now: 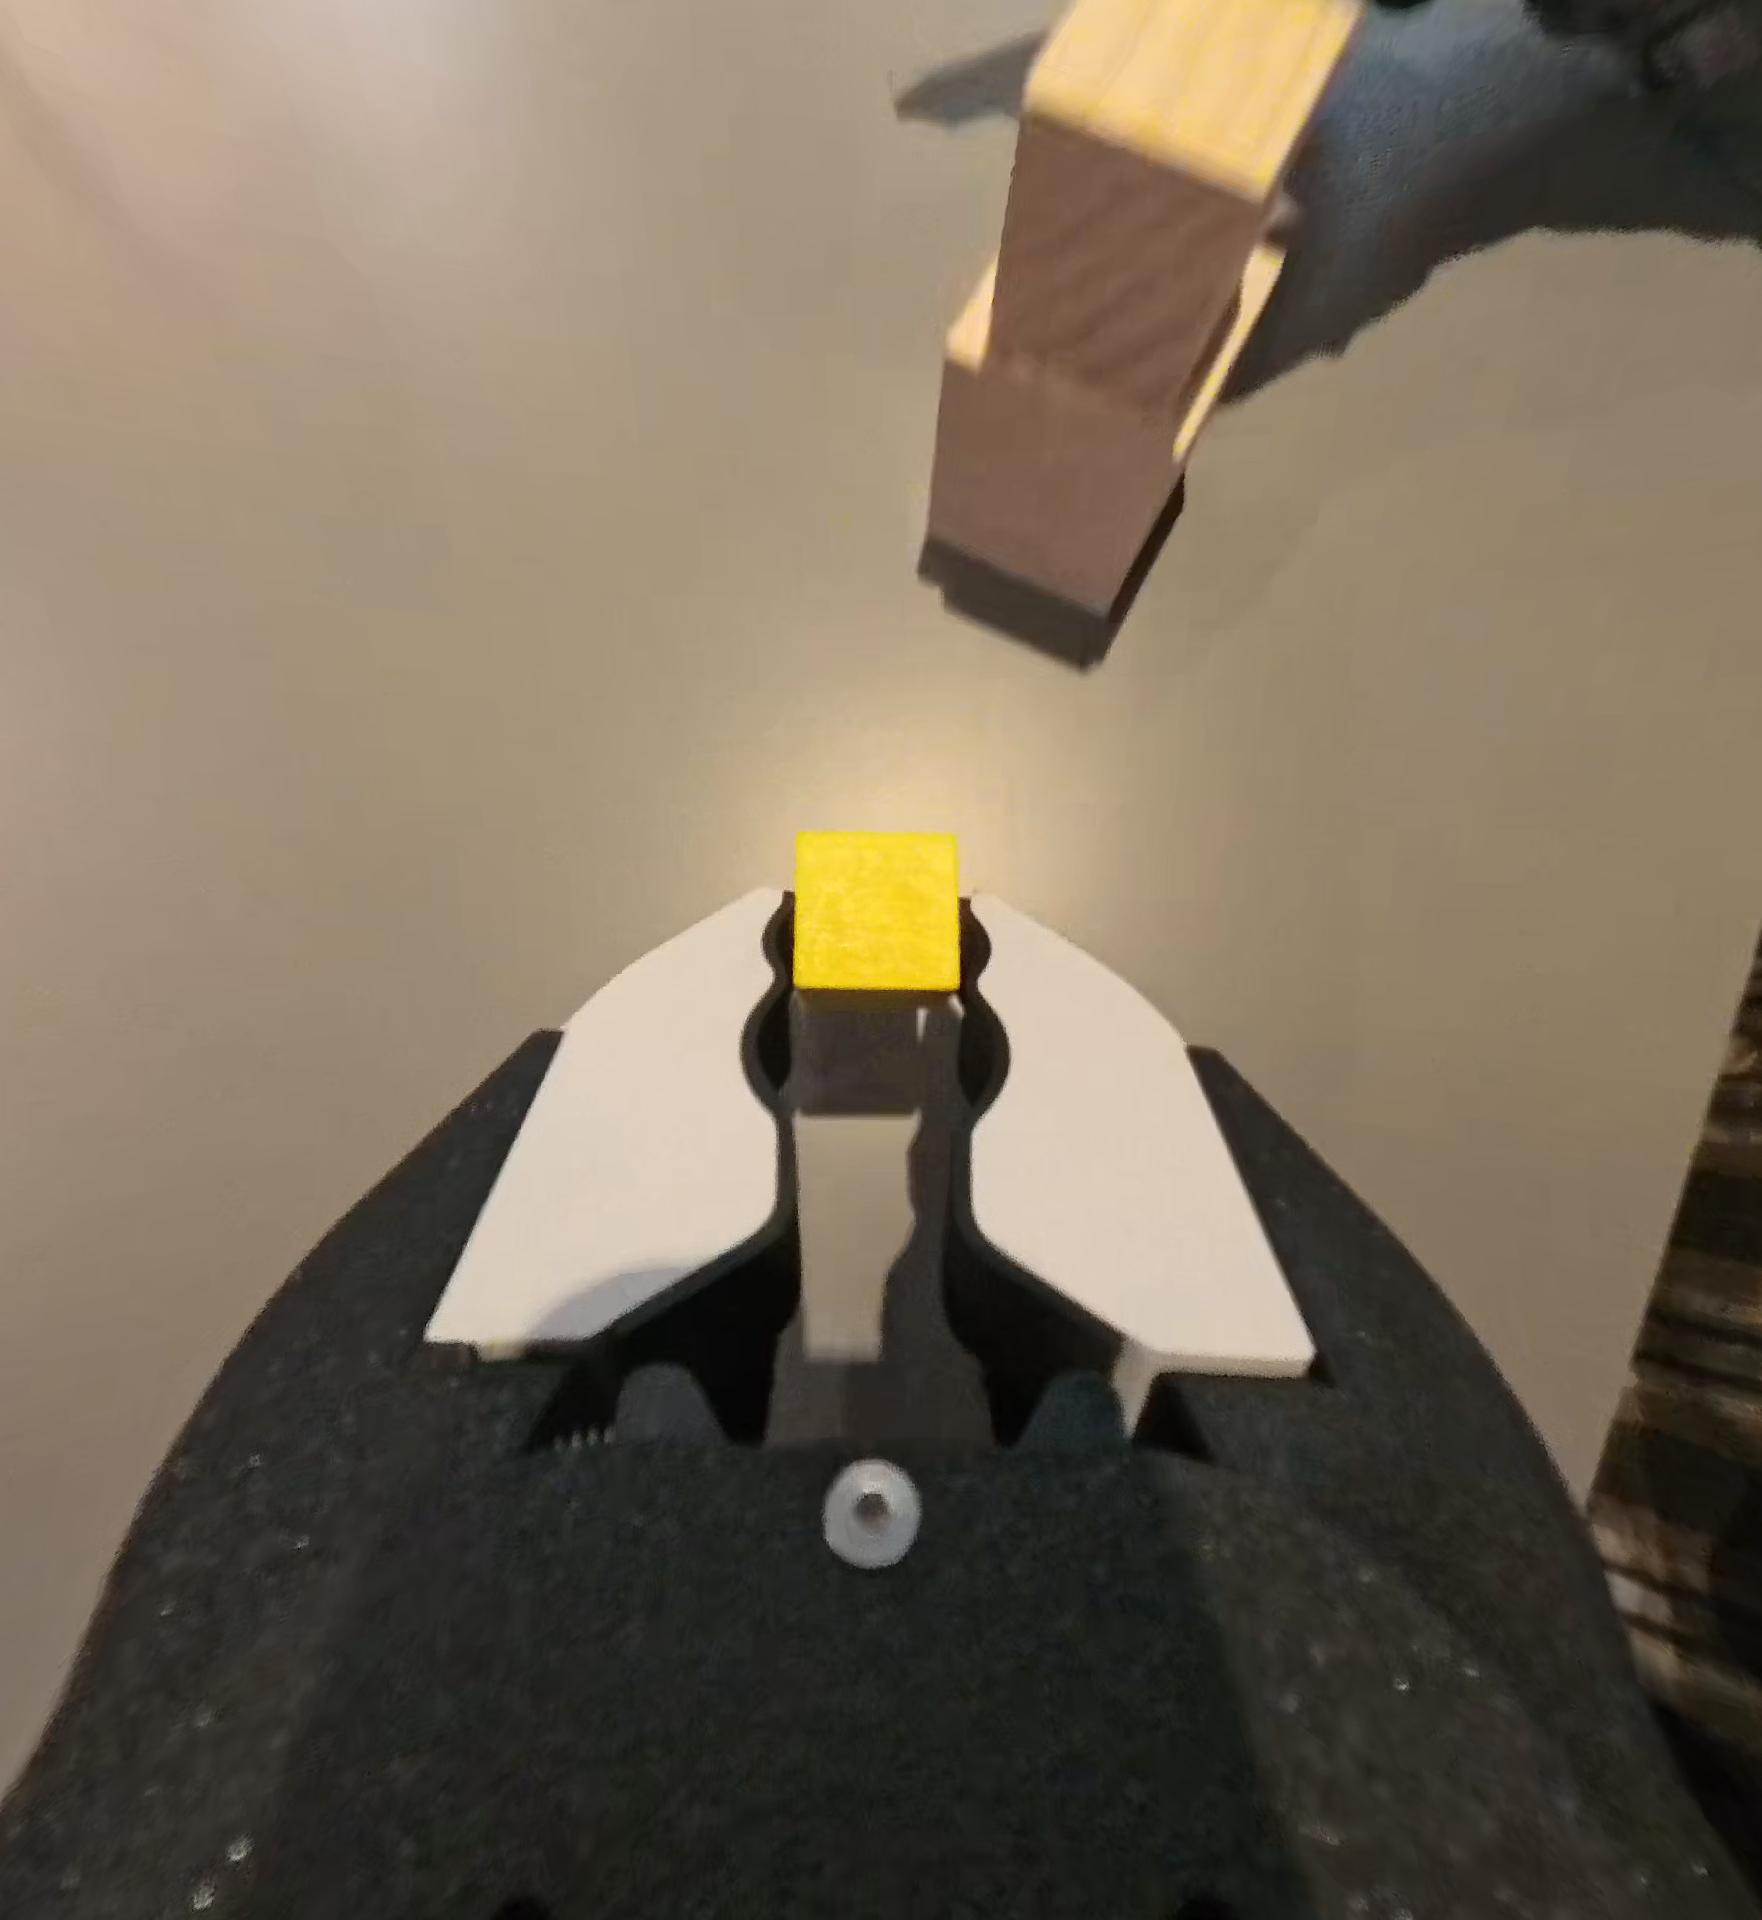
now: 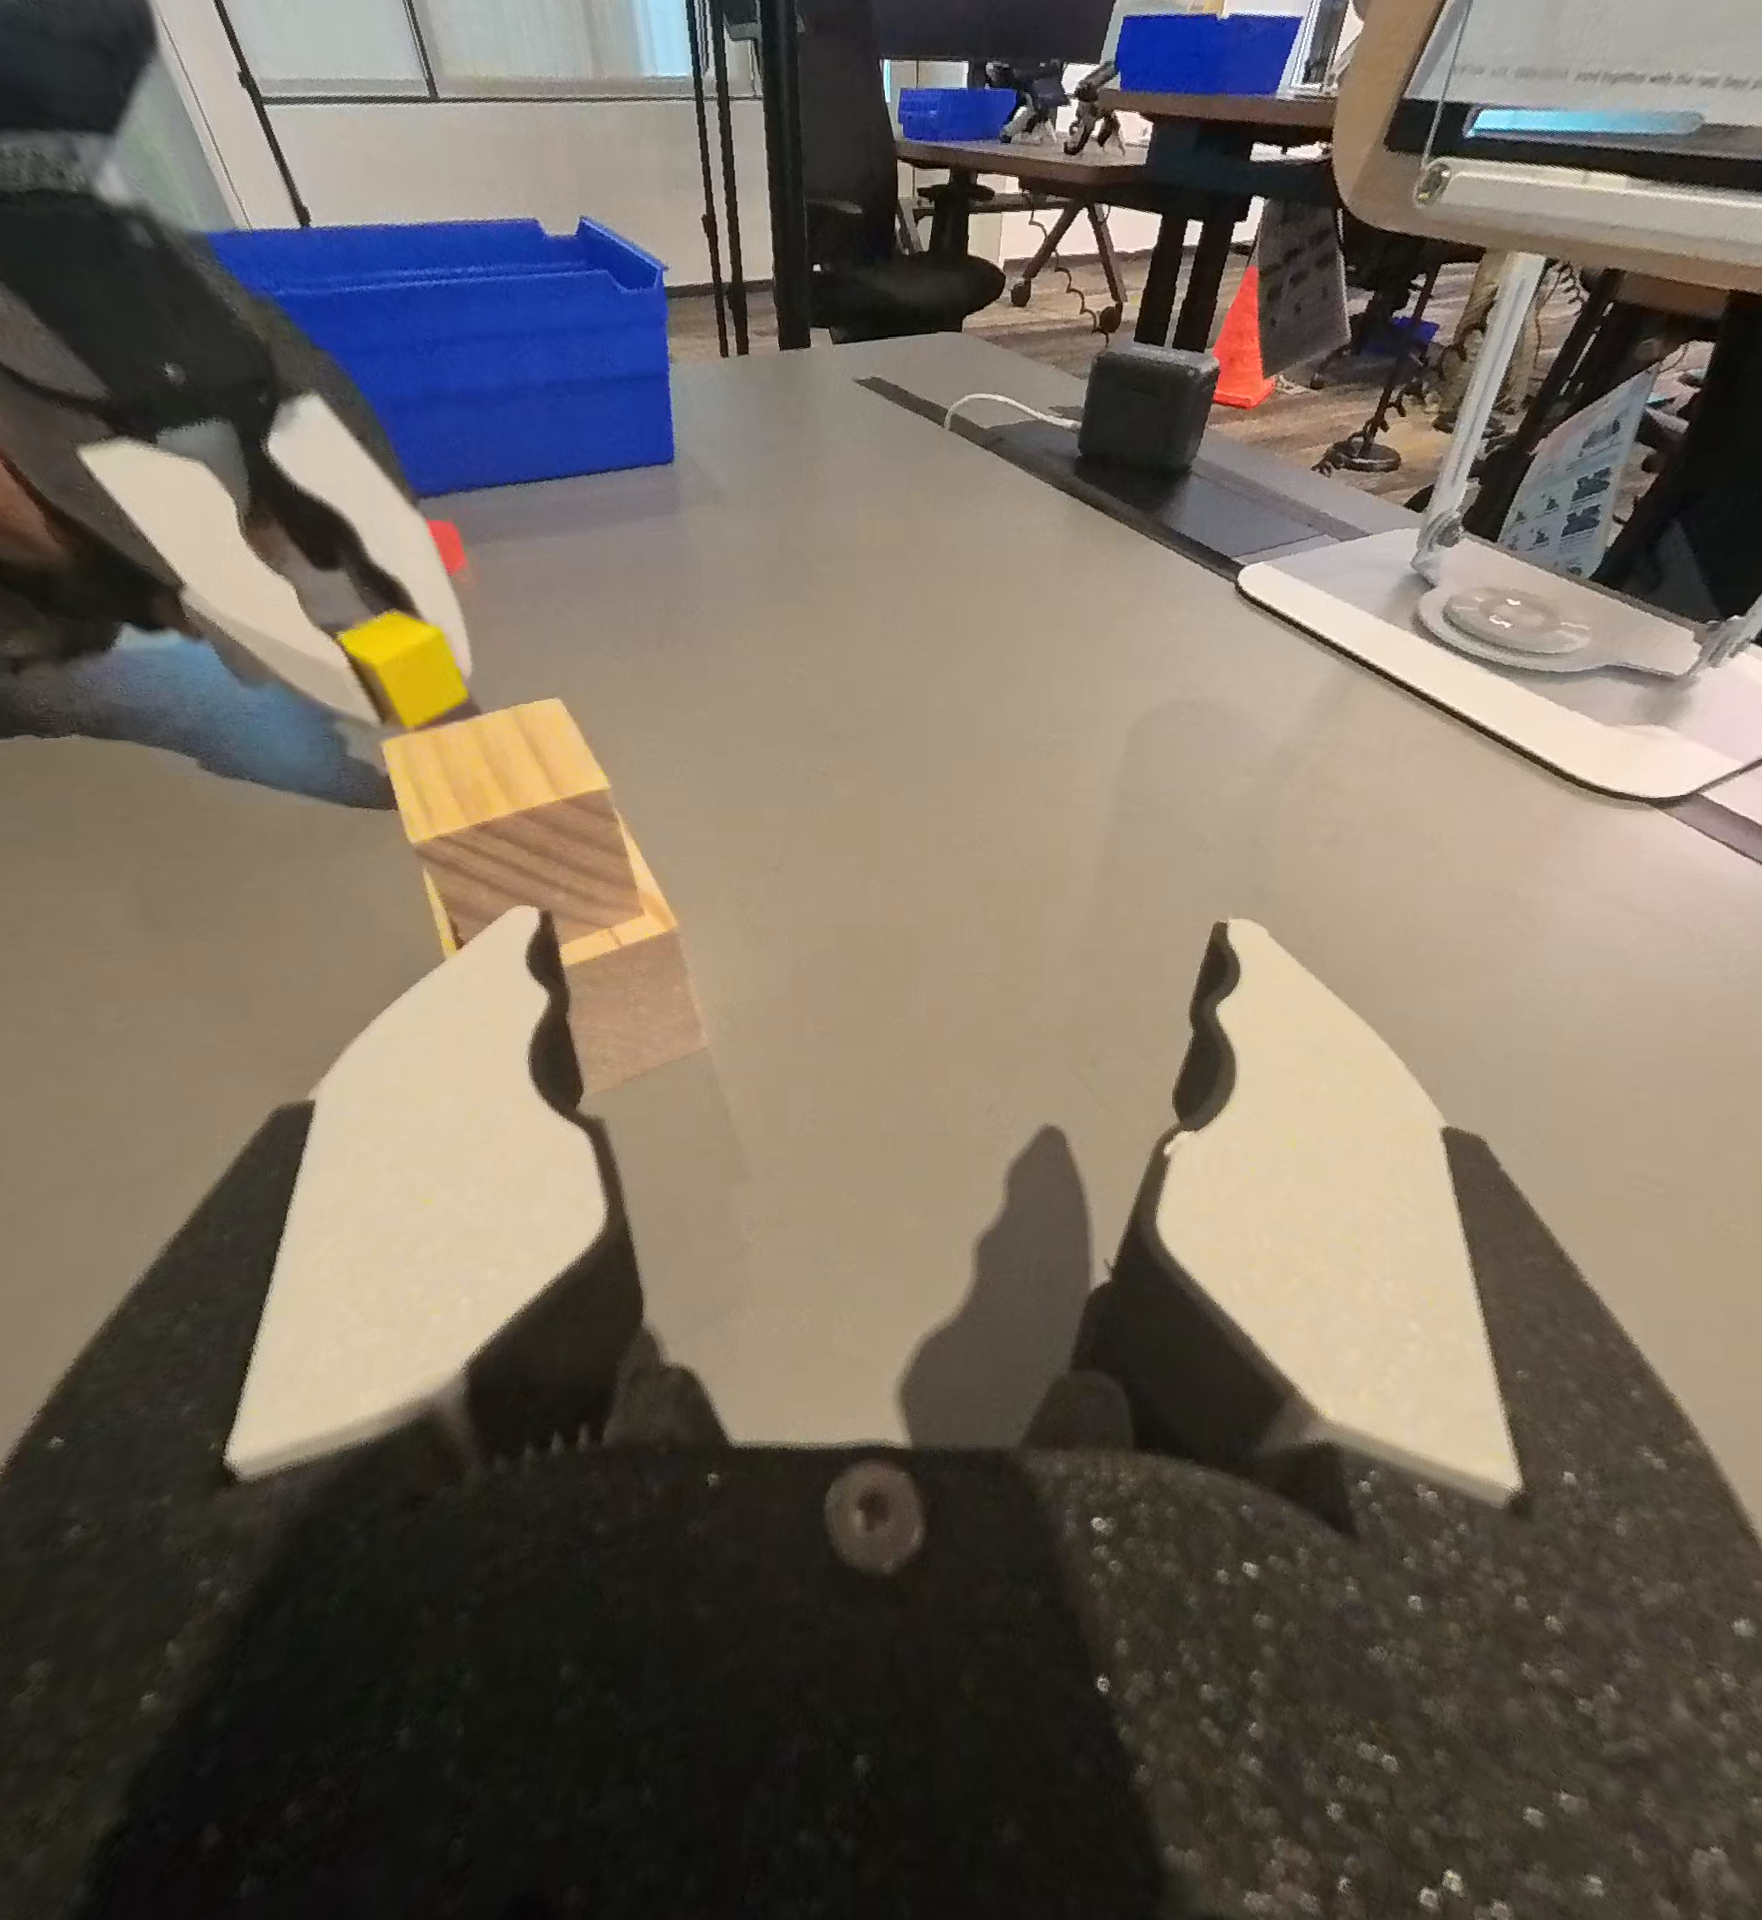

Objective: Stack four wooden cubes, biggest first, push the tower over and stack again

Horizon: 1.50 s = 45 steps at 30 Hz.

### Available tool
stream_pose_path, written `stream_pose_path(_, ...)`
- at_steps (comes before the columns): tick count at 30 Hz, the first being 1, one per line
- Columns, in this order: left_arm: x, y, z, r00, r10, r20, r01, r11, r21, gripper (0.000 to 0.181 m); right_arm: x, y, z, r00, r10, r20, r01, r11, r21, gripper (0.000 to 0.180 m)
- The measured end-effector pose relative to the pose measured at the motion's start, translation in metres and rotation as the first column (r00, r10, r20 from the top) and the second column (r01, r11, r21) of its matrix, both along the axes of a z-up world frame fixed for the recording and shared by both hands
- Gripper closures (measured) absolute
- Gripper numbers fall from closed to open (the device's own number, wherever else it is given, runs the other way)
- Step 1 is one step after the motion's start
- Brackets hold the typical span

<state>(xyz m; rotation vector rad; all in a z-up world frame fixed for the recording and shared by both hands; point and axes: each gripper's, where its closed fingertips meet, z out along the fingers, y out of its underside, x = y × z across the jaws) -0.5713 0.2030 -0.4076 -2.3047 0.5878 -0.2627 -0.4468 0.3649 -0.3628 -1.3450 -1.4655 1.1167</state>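
Note:
My left gripper (image 1: 877, 914) is shut on a small yellow cube (image 1: 877, 909) and holds it above the grey table (image 1: 337, 623). Ahead and to the right stands a stack of two plain wooden cubes: the smaller upper one (image 1: 1147, 260) rests on the larger lower one (image 1: 1043, 488). In the right wrist view the left gripper (image 2: 409, 675) holds the yellow cube (image 2: 404, 665) close beside the top of the upper cube (image 2: 513, 821), which sits on the lower cube (image 2: 638, 997). My right gripper (image 2: 877, 935) is open and empty, its left finger just in front of the stack.
A small red piece (image 2: 446, 545) lies on the table (image 2: 960, 675) behind the left gripper. A blue bin (image 2: 472, 343) stands at the far left. A dark grey box (image 2: 1147, 410) with a white cable and a monitor stand (image 2: 1521, 623) are on the right.

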Motion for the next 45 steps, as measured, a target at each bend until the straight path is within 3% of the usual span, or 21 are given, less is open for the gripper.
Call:
stream_pose_path(1,0.003,0.007,0.013,1.000,-0.012,-0.003,0.012,1.000,0.012,0.152,0.000,0.000,0.000,1.000,0.000,0.002,0.000,1.000,0.000,0.067)
stream_pose_path(5,0.032,0.035,0.060,0.991,-0.134,-0.025,0.135,0.990,0.043,0.152,0.000,0.000,-0.001,1.000,0.000,0.005,0.000,1.000,-0.002,0.067)
stream_pose_path(9,0.060,0.060,0.076,0.964,-0.253,-0.079,0.255,0.967,0.012,0.152,0.000,0.001,-0.003,1.000,0.000,0.011,0.000,1.000,0.001,0.068)
stream_pose_path(19,0.096,0.079,0.055,0.922,-0.382,-0.063,0.377,0.923,-0.082,0.152,0.001,-0.001,0.000,1.000,0.009,0.008,-0.009,1.000,0.007,0.068)
stream_pose_path(45,0.101,0.079,0.049,0.901,-0.433,-0.012,0.432,0.900,-0.064,0.152,0.001,-0.001,-0.002,1.000,0.011,0.013,-0.011,1.000,-0.005,0.068)
